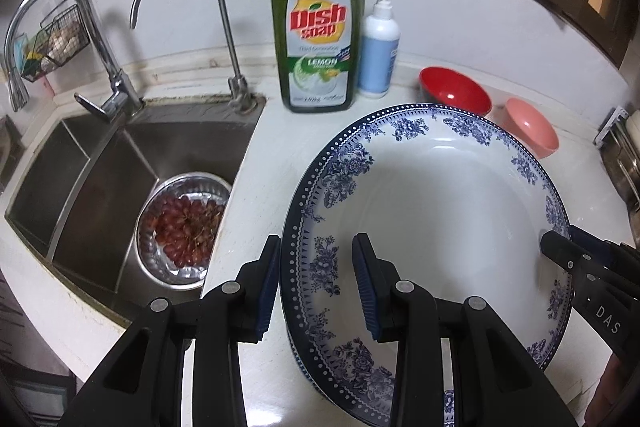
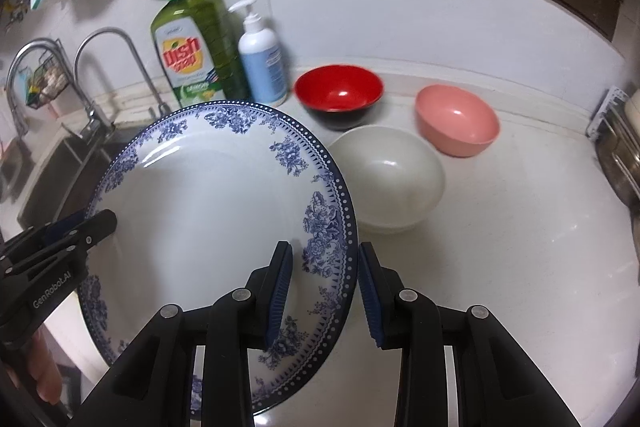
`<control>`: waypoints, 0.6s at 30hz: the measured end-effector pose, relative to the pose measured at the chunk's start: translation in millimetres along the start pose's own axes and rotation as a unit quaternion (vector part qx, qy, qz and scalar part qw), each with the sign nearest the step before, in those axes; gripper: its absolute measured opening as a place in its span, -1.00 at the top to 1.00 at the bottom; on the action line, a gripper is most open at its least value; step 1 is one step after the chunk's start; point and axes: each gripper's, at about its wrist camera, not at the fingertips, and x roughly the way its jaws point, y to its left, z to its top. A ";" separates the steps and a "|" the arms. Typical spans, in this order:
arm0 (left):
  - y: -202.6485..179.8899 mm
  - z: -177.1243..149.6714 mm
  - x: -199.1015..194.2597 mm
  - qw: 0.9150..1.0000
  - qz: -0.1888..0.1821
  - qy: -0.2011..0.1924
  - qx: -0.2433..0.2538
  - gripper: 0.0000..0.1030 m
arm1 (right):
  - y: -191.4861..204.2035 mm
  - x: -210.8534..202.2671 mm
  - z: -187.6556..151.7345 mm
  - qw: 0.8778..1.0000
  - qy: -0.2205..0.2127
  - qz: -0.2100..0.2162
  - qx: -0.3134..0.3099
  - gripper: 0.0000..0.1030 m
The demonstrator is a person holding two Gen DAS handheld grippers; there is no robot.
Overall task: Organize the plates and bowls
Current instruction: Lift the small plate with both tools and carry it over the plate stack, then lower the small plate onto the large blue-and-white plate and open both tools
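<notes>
Plate [image 1: 432, 219] with blue flowers sits between my two tongs, over the white counter [image 1: 256, 163]. My left tongs [image 1: 316, 287] pinch its left edge, one pad inside the plate and one outside. My right tongs [image 2: 324, 295] pinch the other edge the same way. Both are closed on the plate, not wide open.

From my left tongs the plate spreads out toward 1 o'clock. From my right tongs it spreads toward 10 o'clock. It is round, so no end is longer. It looks tipped, and I think it is off the counter. A bit of another blue edge [image 2: 196, 399] peeks out below, maybe a second plate, but I cannot tell for sure.

The sink [image 1: 120, 155] is at 10 o'clock from my left tongs. The bowls are on the other side. From my right tongs the white bowl [image 2: 390, 171] is at 1 o'clock, just beside the plate's edge. The red bowl [image 2: 338, 95] is at 12 and the pink bowl [image 2: 456, 125] is at 1, farther back.

My right hand is nearer the bowls. I think it must watch that white bowl when the plate goes down.
</notes>
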 end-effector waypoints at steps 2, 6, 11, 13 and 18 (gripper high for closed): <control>0.9 -3.6 3.2 1.000 0.001 0.007 0.000 0.30 | 4.0 4.8 -3.8 1.000 0.008 0.002 -0.003 0.33; 2.6 -11.0 15.0 1.000 -0.002 0.026 -0.001 0.30 | 8.9 12.2 -7.8 1.000 0.023 0.002 -0.006 0.33; 1.8 -17.9 25.9 0.999 -0.002 0.043 0.000 0.30 | 10.4 23.2 -14.7 0.999 0.044 0.000 -0.007 0.33; 0.6 -20.6 31.1 0.999 -0.001 0.049 0.002 0.30 | 10.0 28.6 -17.6 0.999 0.052 -0.001 -0.006 0.33; -1.3 -26.5 43.2 0.998 -0.003 0.064 0.002 0.30 | 6.2 39.2 -24.5 0.998 0.069 0.001 -0.003 0.33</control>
